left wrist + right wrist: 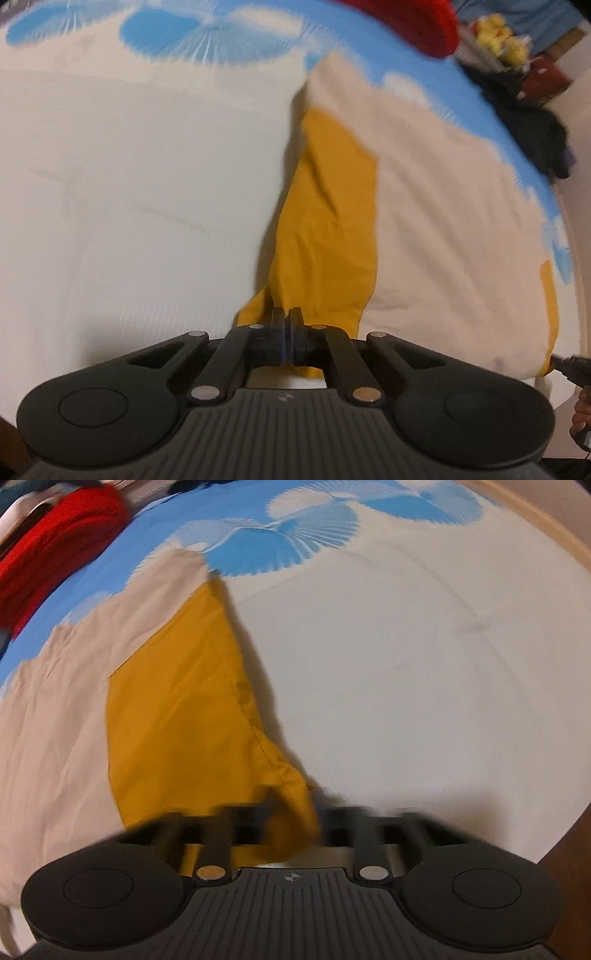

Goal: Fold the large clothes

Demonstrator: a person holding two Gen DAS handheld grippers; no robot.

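A large cloth, cream on one side (443, 206) and mustard yellow on the other (328, 221), lies on a bed. My left gripper (287, 317) is shut on the yellow edge of the cloth, which rises from the bed to its fingers. In the right wrist view the same cloth shows its yellow side (177, 716) and its cream side (55, 716). My right gripper (291, 805) is blurred, with yellow cloth bunched between its fingers; it looks shut on that cloth.
The bed sheet (129, 203) is white with blue fan patterns (280, 542) at the far end. A red fabric pile (51, 546) lies at the bed's far corner, also seen in the left wrist view (413, 22). Dark clutter and yellow plush toys (498, 33) stand beyond the bed.
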